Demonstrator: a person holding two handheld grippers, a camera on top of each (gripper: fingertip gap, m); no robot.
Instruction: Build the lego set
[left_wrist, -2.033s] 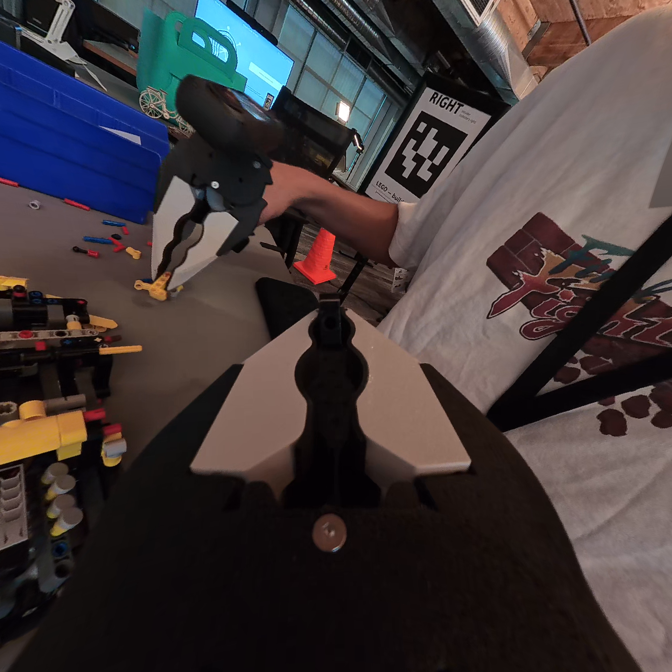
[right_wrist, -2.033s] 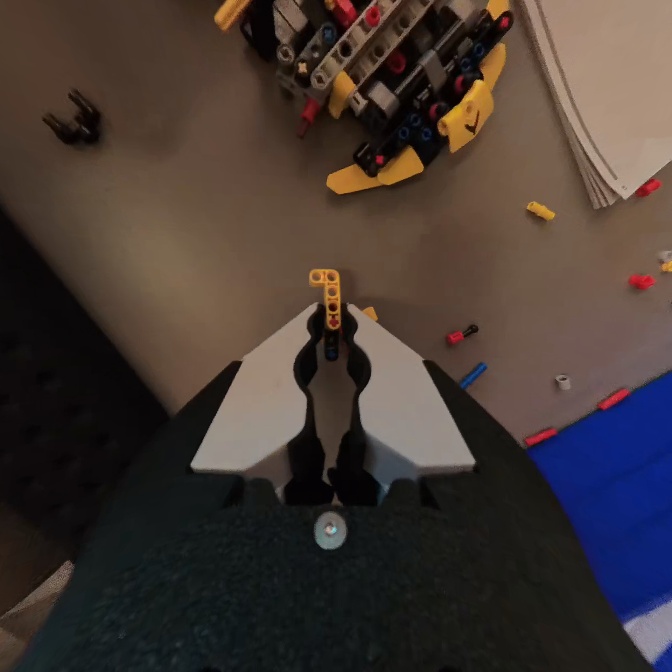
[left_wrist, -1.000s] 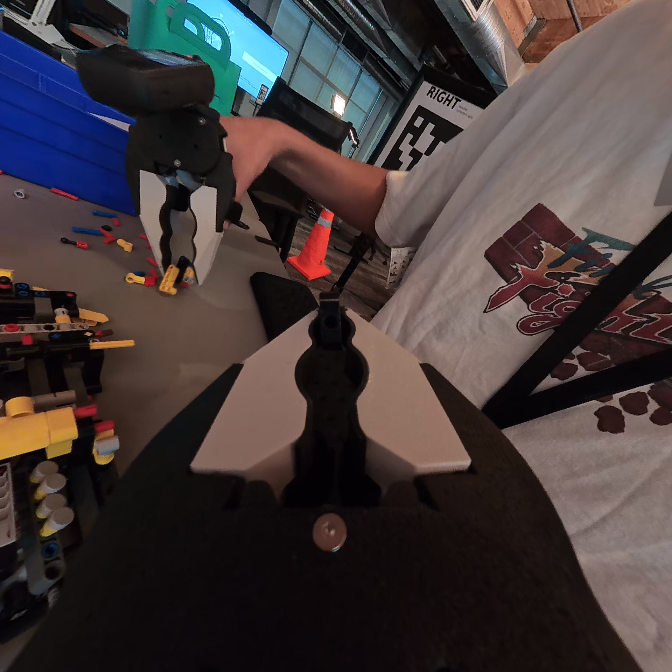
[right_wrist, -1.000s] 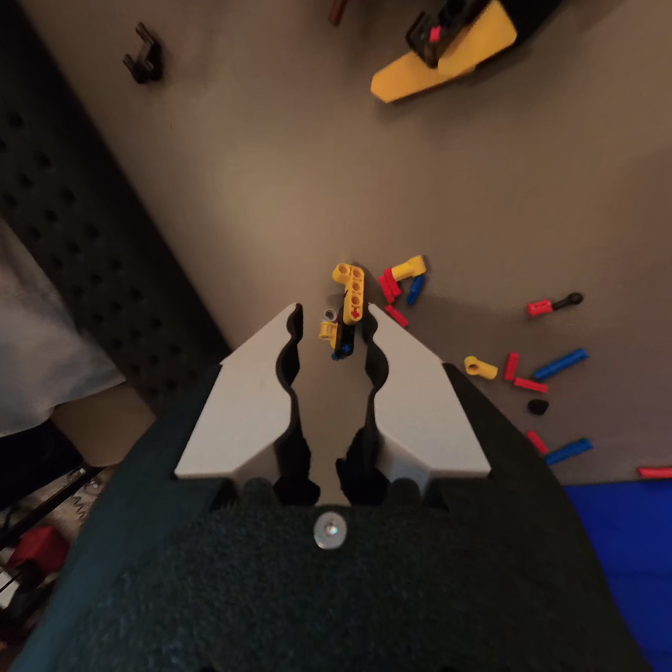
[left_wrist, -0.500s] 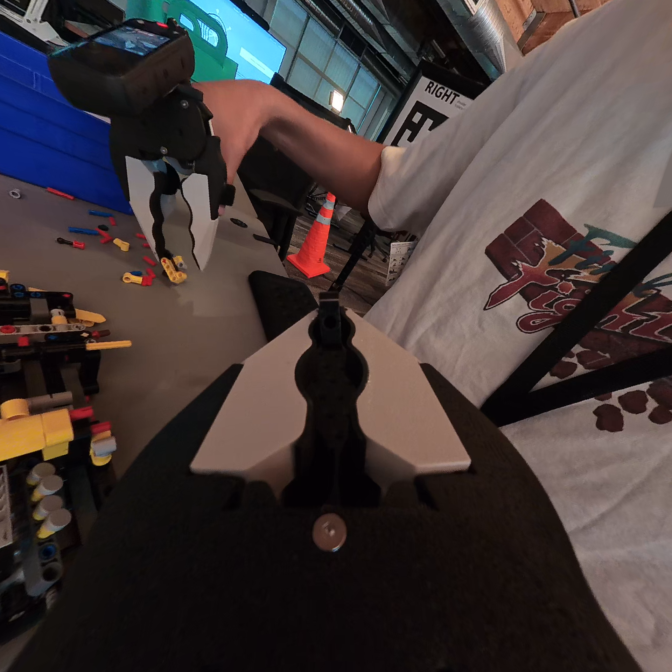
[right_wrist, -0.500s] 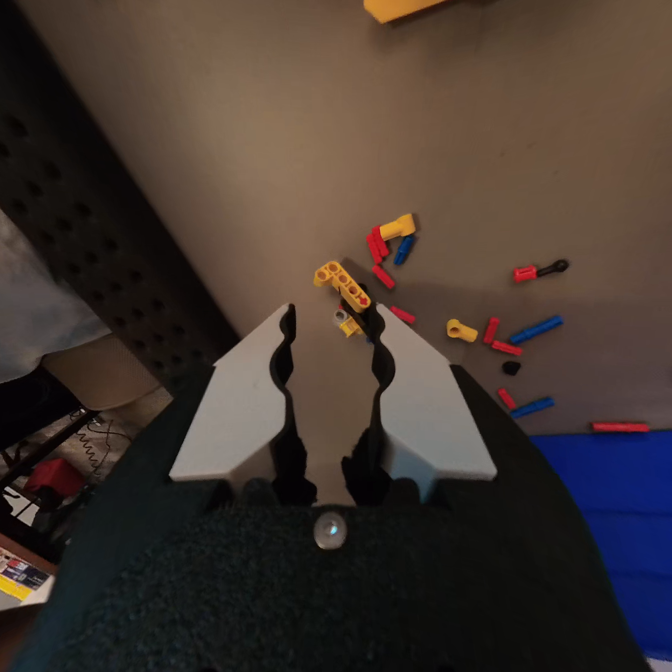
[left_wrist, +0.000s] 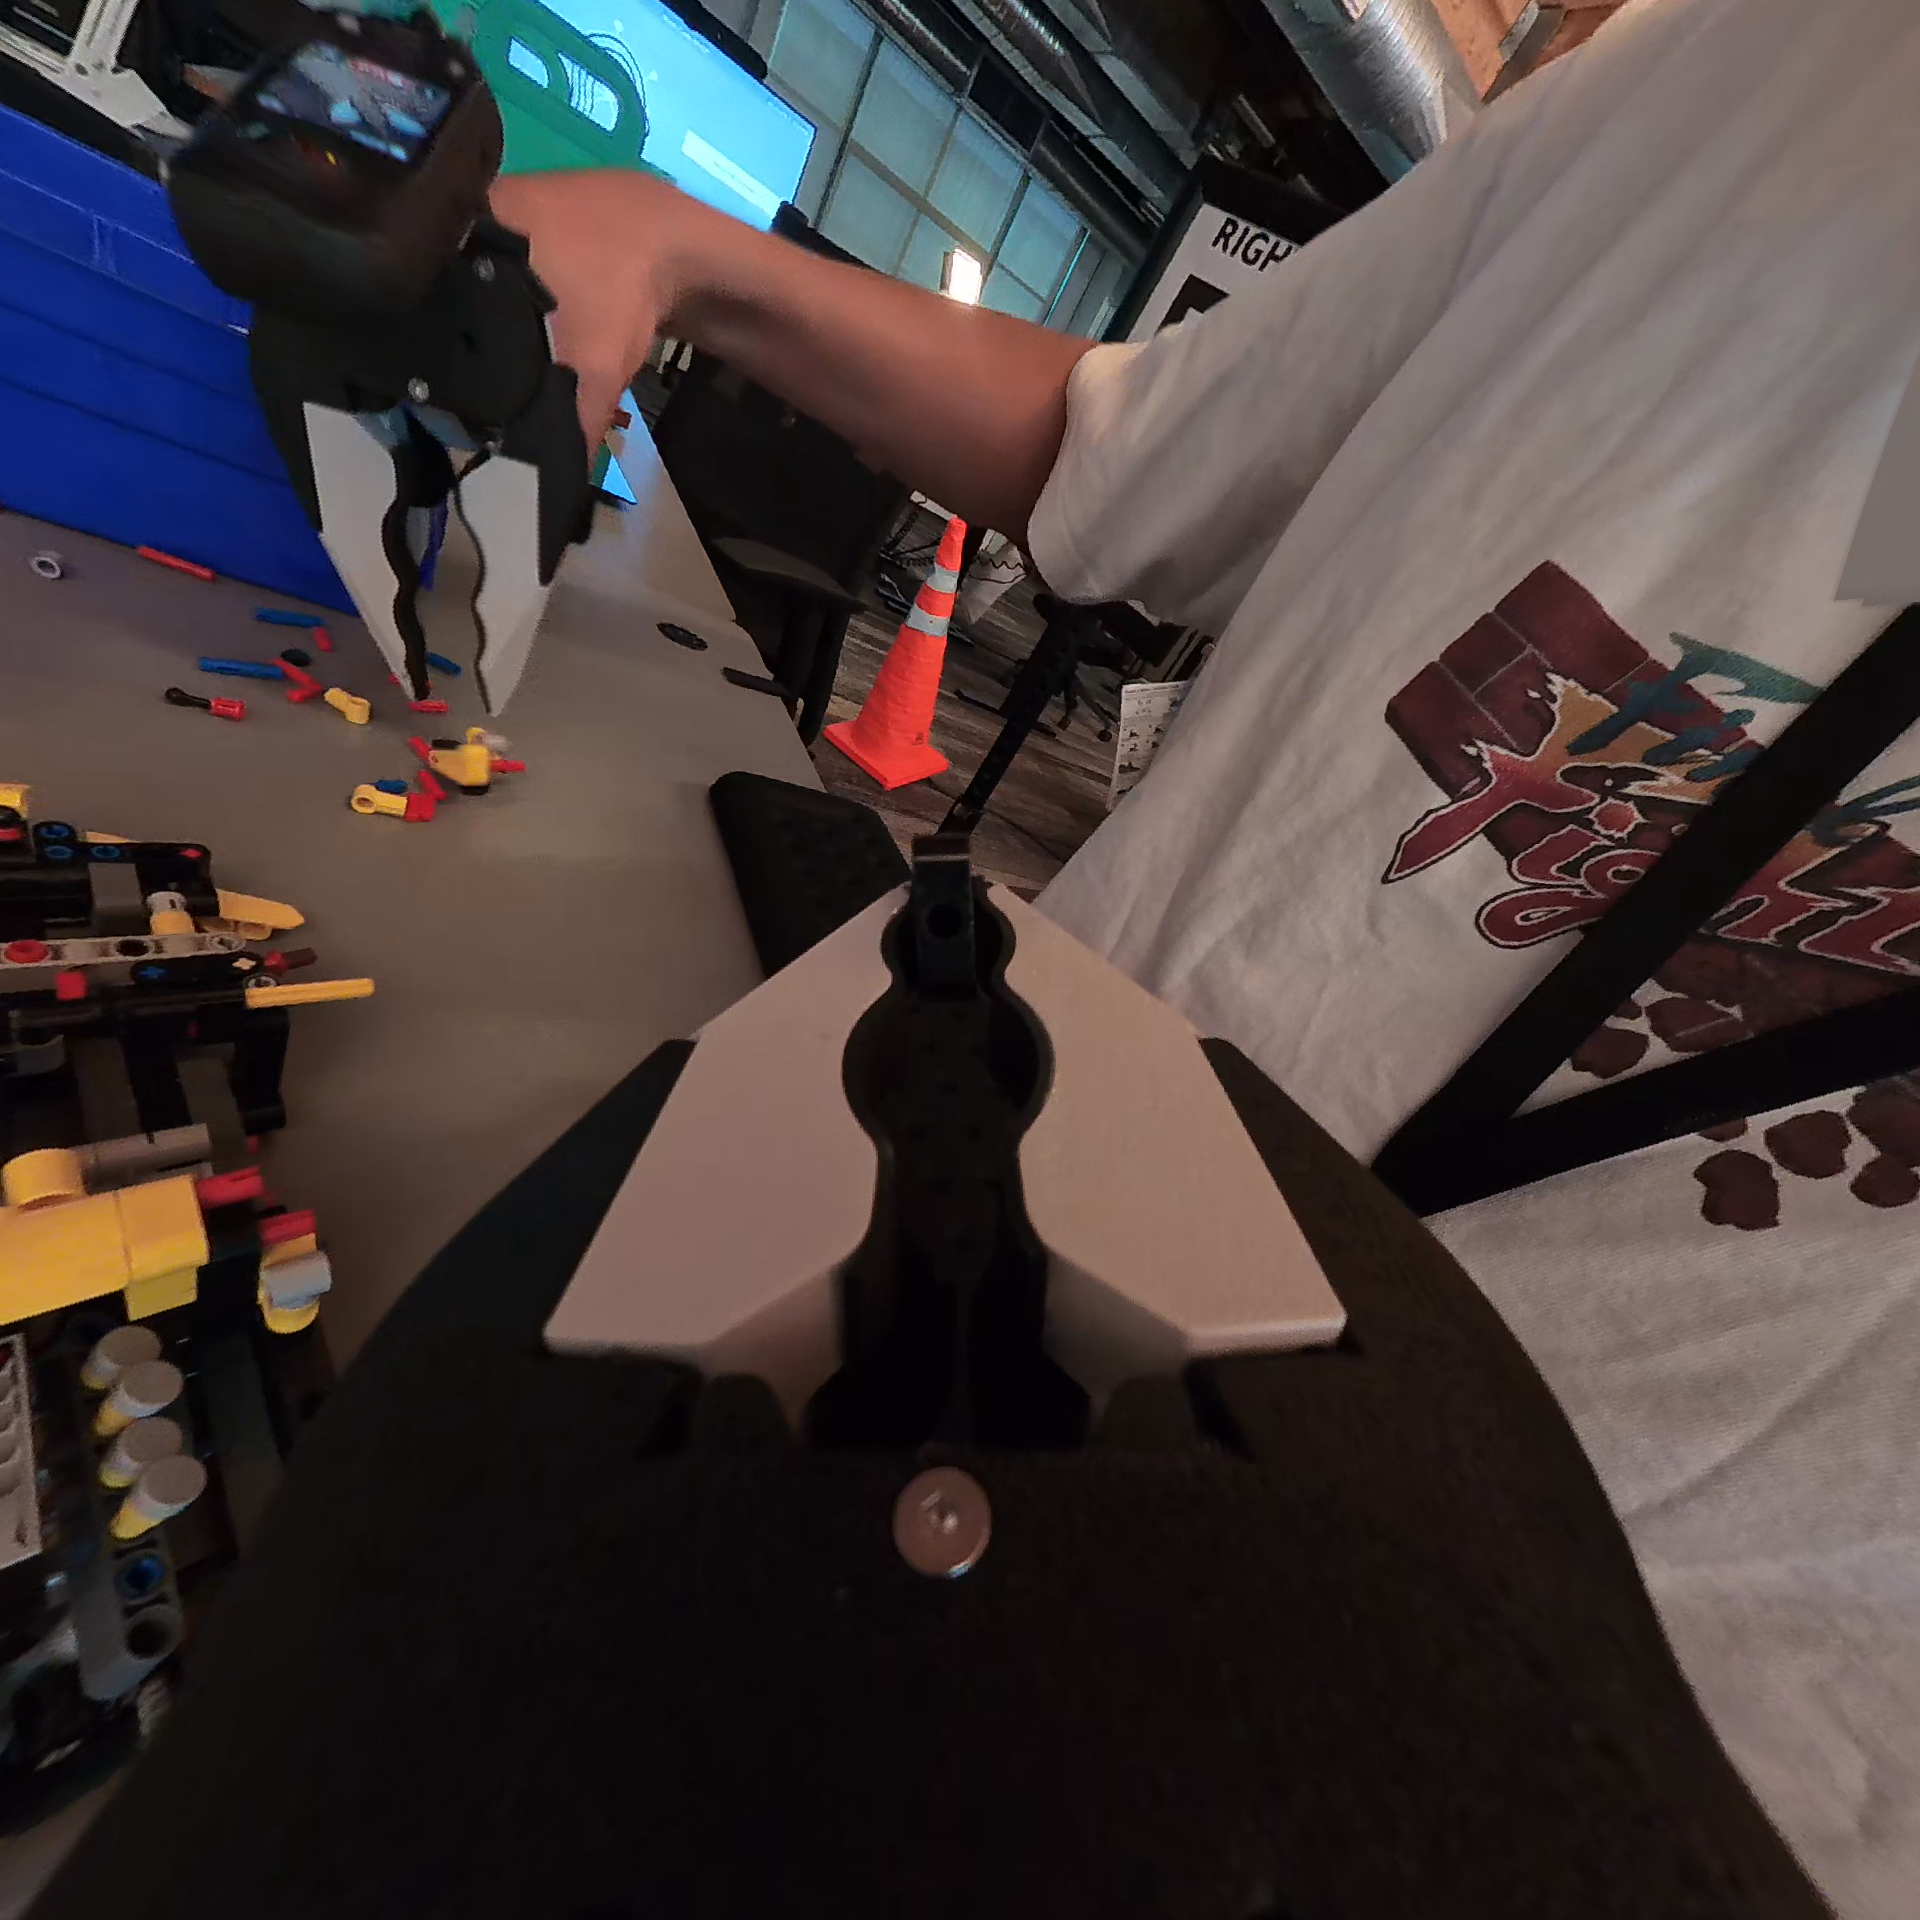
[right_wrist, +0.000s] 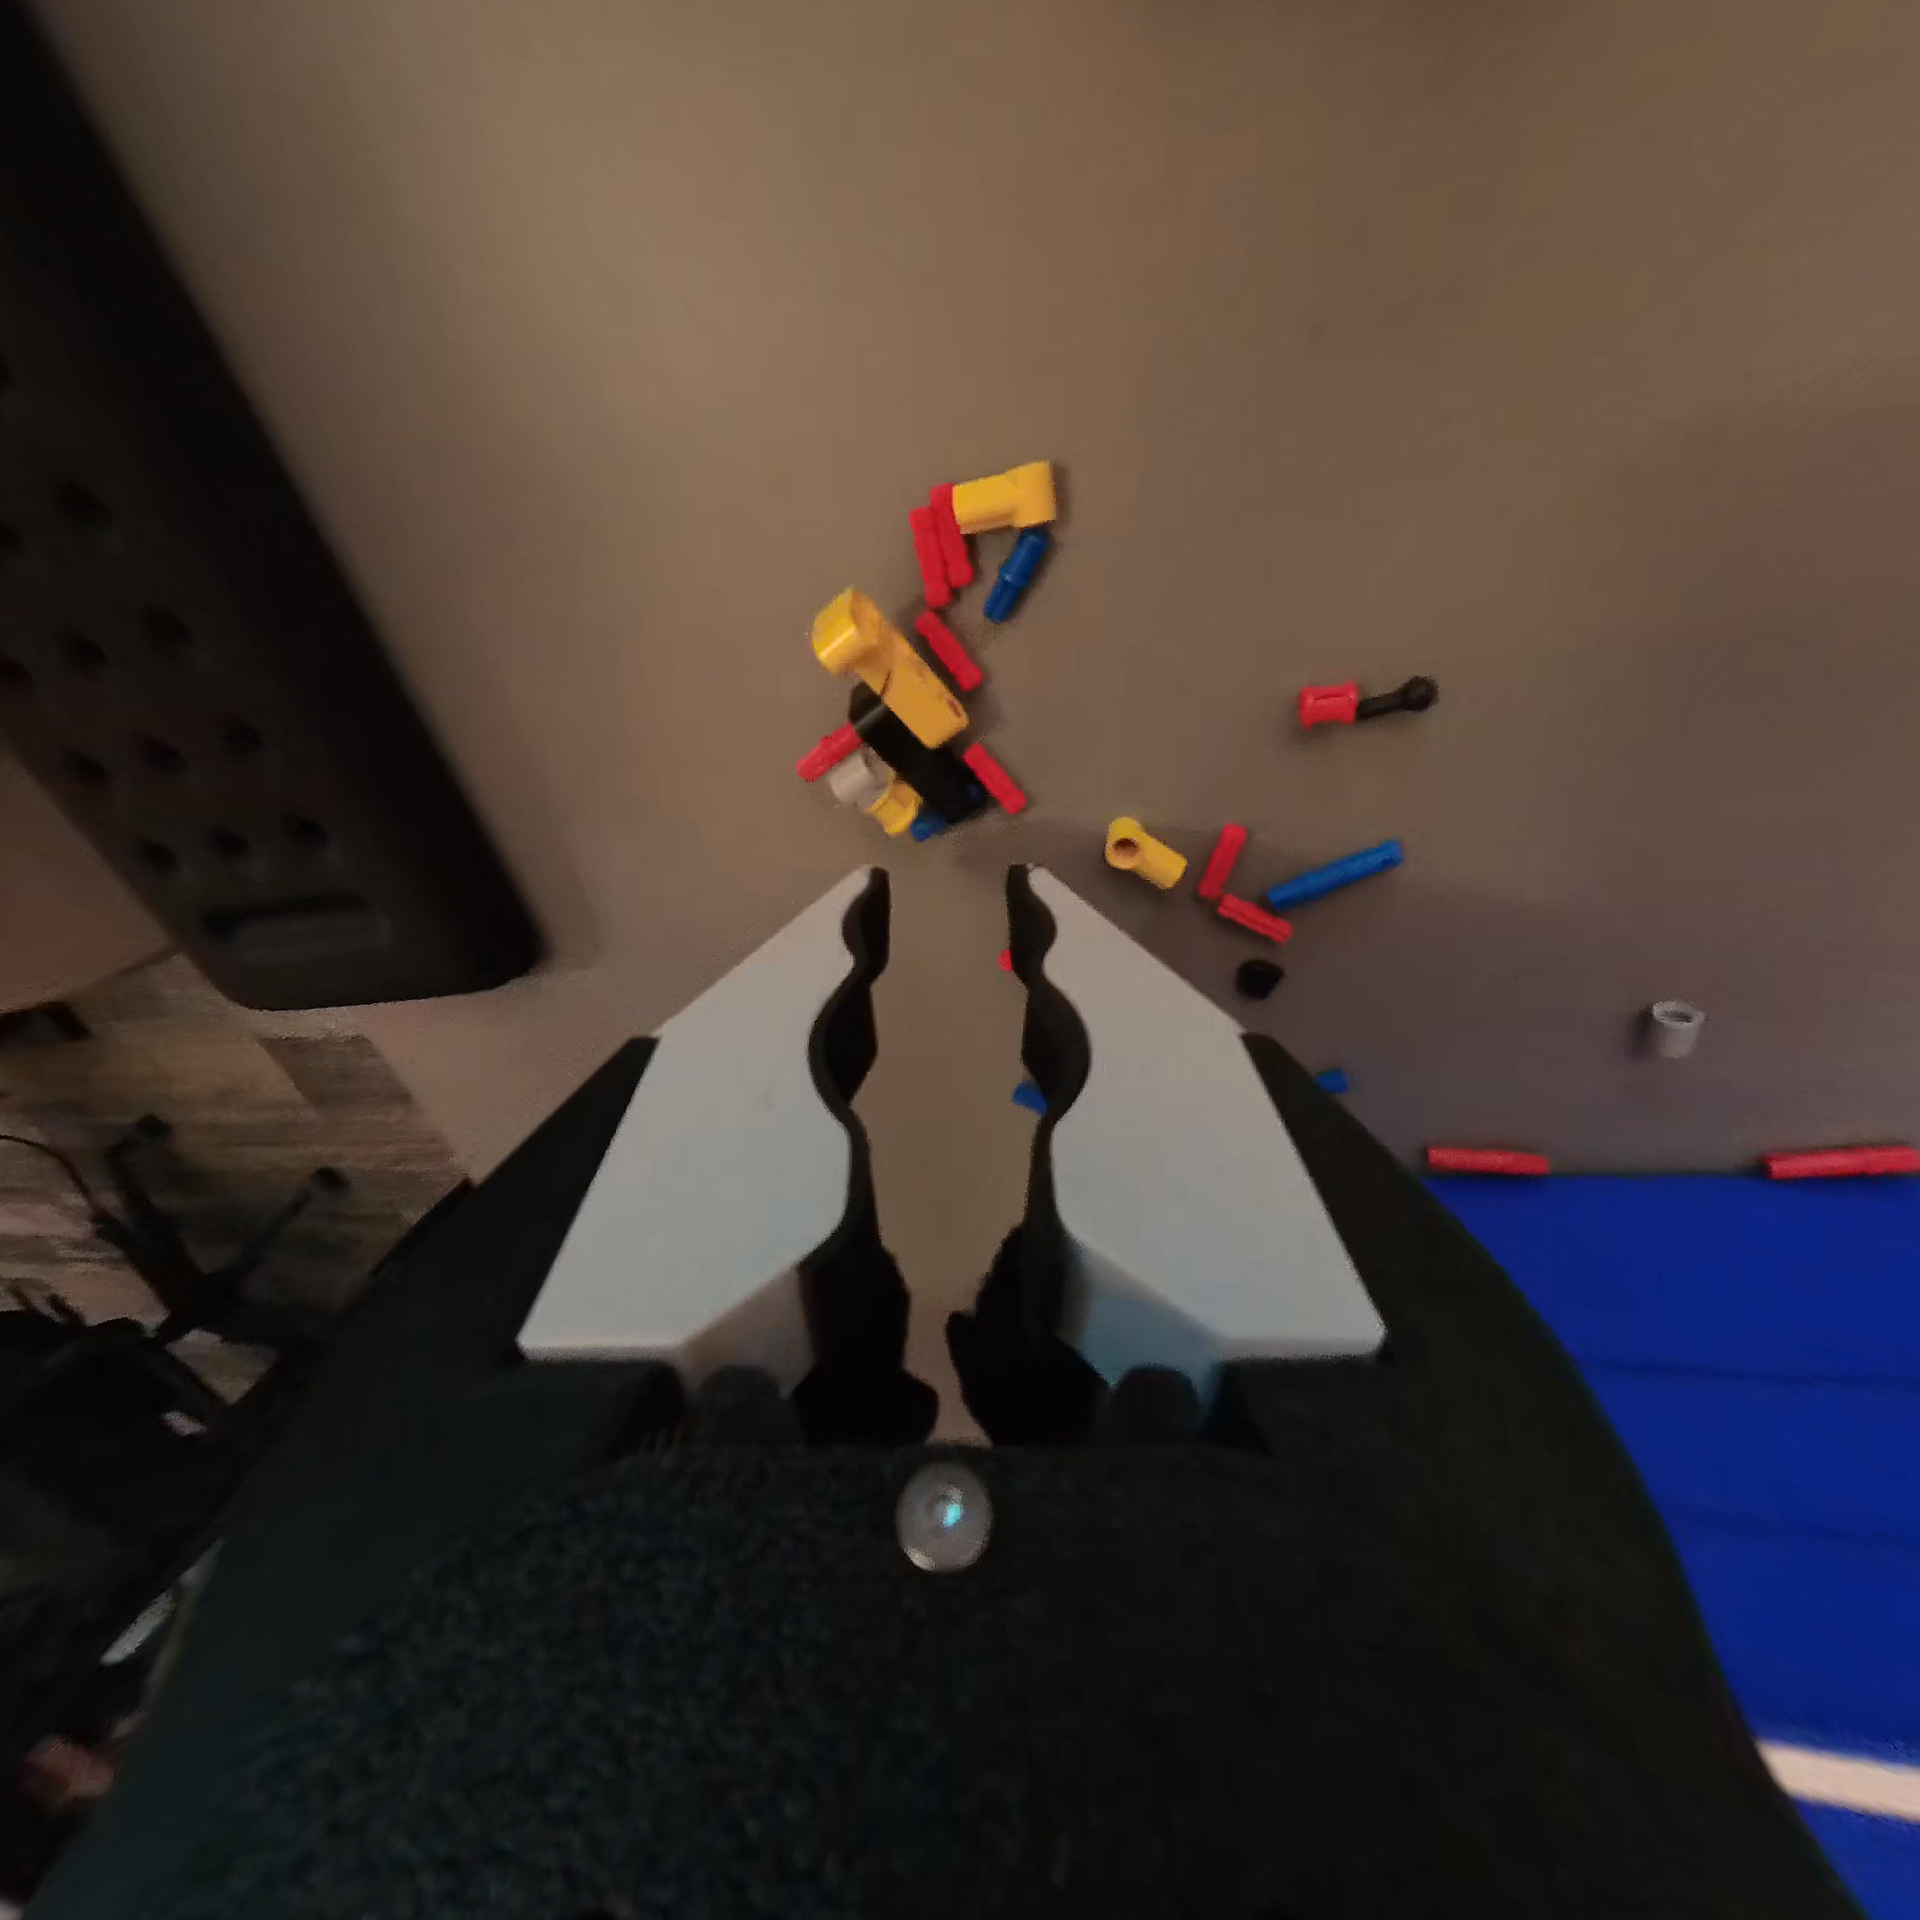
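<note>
Right wrist view: right tongs (right_wrist: 948, 883) parted, empty above yellow-black subassembly (right_wrist: 899, 717).

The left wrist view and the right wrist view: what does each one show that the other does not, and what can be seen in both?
Only the left wrist view shows the left gripper shut on a small black piece, the partly built model, the person's white shirt and an orange cone.

Only the right wrist view shows a small grey bush and a black-tipped red pin clearly.

Both show the right gripper, open and empty, the yellow and black assembly on the table, and the blue bin.
</note>
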